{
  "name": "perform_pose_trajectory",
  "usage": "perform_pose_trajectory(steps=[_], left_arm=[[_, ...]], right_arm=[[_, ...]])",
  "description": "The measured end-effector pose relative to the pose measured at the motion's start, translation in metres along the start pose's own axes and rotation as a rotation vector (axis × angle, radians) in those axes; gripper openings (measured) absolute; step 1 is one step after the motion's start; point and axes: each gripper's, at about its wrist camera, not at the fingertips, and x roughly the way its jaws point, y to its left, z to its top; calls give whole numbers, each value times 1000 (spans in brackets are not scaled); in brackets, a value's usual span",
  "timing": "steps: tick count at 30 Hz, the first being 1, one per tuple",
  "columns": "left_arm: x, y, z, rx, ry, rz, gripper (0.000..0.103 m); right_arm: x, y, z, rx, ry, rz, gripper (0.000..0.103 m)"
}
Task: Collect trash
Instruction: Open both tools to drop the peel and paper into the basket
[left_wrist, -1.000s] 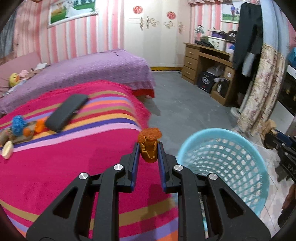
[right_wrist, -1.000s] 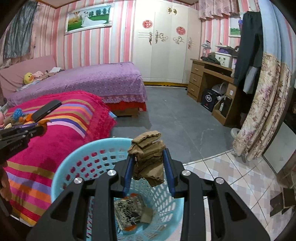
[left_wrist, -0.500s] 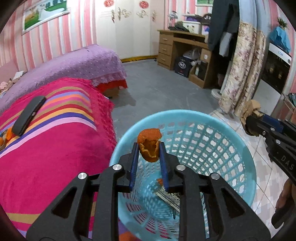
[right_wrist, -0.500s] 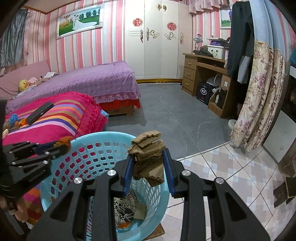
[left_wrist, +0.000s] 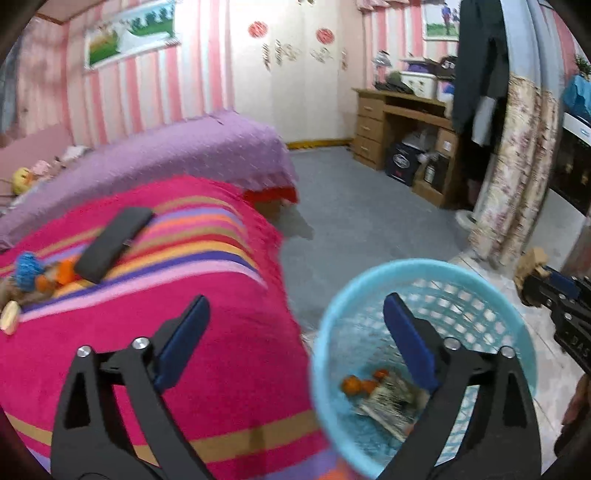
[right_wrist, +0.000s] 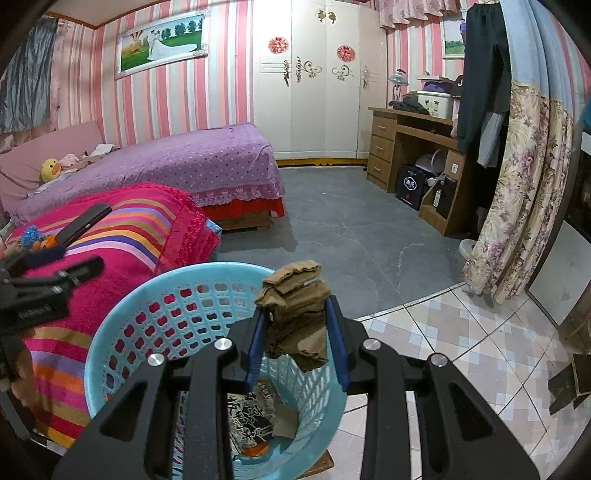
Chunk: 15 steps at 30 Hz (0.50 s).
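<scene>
My left gripper (left_wrist: 295, 317) is open and empty, over the edge between the striped bed and the light blue basket (left_wrist: 491, 288). Orange peel pieces (left_wrist: 356, 384) and a printed wrapper (left_wrist: 388, 404) lie in the basket's bottom. My right gripper (right_wrist: 297, 314) is shut on a crumpled brown paper wad (right_wrist: 295, 314), held above the basket (right_wrist: 118, 325) rim. The left gripper (right_wrist: 48, 284) shows at the left of the right wrist view. The right gripper with its brown wad (left_wrist: 532, 266) shows at the right edge of the left wrist view.
The pink striped bed (left_wrist: 166, 295) holds a black case (left_wrist: 110, 243), a blue pompom toy (left_wrist: 27, 266) and small bits at its left. A purple bed (right_wrist: 184, 158), a wooden desk (right_wrist: 406, 147), a floral curtain (right_wrist: 524, 192) and grey floor surround.
My left gripper has opened and let go of the orange peel, which now lies in the basket; it has swung back left toward the bed. The right gripper still holds the brown wad.
</scene>
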Motion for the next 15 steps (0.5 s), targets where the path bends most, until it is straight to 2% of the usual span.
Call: perform_pose_trajectory(steps=[11,12,14,15], left_arm=[[-30,55,-2,-27,-49,121,97],[-35,61,-3,-25,-60,138,97],[-42,70,-6,-25,-69,153,97],[-47,78,-7,-30,-70,161,97]], right_arm=[[5,22,6,-6,-3,13,34],[4,23,6,-8,-4,13,37],[4,31,8,-14,-8,10,51],[5,33,9,-17,-10,9,63]])
